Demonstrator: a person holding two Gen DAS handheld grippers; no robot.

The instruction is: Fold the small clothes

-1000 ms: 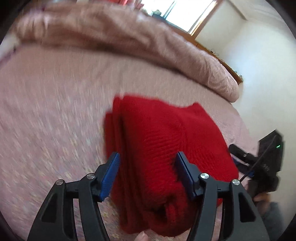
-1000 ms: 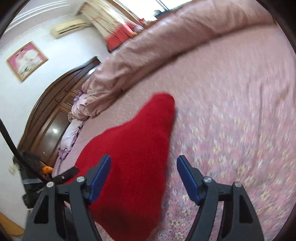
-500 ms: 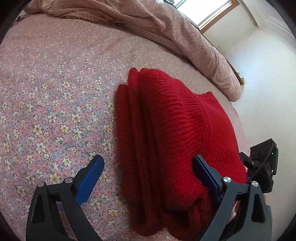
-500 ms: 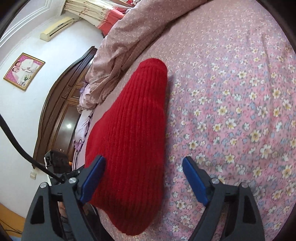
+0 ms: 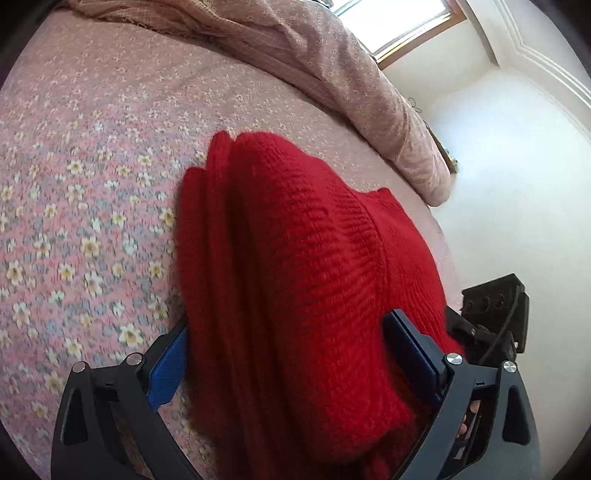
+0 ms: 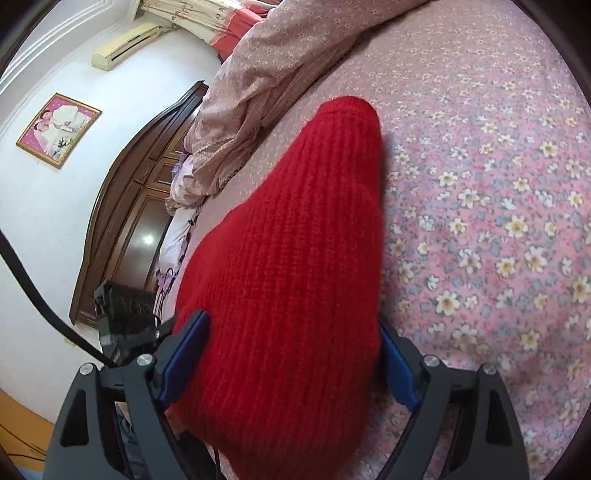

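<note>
**Red knit folded on the floral bed, both grippers straddling it**

Through the left wrist camera we see our left gripper (image 5: 291,354) with its blue-padded fingers (image 5: 168,373) spread wide around the near end of a folded red knit sweater (image 5: 295,277). The jaws stand apart and the pads touch the wool at its sides without visibly squeezing it. The sweater is thick and ribbed, stacked in several layers whose edges show along its left side. It lies on a pink floral bedsheet (image 5: 85,206). A bunched pinkish quilt (image 5: 332,77) runs along the far edge, below a bright window (image 5: 402,22).

Through the right wrist camera our right gripper (image 6: 291,354) likewise brackets the sweater (image 6: 295,258), jaws apart, pads (image 6: 184,358) at the wool's flanks. Beyond stand a dark wooden headboard (image 6: 136,206), a framed picture (image 6: 59,129) and a wall air conditioner (image 6: 125,44).
</note>
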